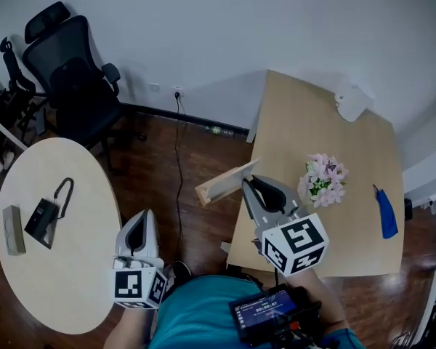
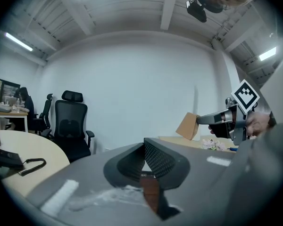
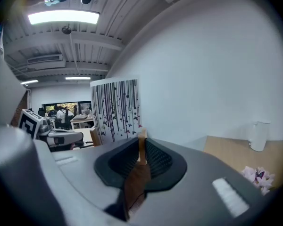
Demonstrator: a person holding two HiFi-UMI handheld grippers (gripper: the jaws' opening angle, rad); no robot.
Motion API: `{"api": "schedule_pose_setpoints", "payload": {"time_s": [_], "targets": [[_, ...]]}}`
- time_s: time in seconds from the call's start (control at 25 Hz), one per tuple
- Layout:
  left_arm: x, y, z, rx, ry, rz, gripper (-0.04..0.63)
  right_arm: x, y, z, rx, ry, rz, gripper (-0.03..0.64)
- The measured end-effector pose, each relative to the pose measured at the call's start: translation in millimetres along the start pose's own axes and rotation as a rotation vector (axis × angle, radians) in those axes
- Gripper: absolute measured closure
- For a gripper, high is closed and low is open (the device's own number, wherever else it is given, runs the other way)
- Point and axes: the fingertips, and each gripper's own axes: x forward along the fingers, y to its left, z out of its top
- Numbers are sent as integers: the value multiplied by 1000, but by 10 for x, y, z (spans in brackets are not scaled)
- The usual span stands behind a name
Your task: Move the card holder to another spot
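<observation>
Holding the card holder (image 1: 227,183) up between the round table (image 1: 73,267) and the square table (image 1: 363,144), we pinch its base in the right gripper (image 1: 256,186), probably to carry it across; left gripper (image 1: 138,227) is pressed together on nothing, out of the way.

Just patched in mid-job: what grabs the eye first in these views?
The right gripper stands out first: it is shut on the wooden card holder and holds it in the air between the two tables, its striped card upright. The left gripper is shut and empty by the edge of the round table. Pink flowers sit on the rectangular table to the right.
</observation>
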Motion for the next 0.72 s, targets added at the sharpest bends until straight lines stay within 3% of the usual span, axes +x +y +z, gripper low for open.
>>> {"api": "schedule_pose_setpoints", "payload": {"time_s": [0.24, 0.48, 0.72], "targets": [[-67, -107, 14, 47, -18, 0, 584, 167, 147, -246, 39, 103, 28, 580], [-46, -205, 56, 98, -32, -27, 586, 167, 145, -271, 50, 115, 28, 581], [8, -279, 27, 102, -27, -55, 586, 121, 103, -295, 55, 110, 16, 581]]}}
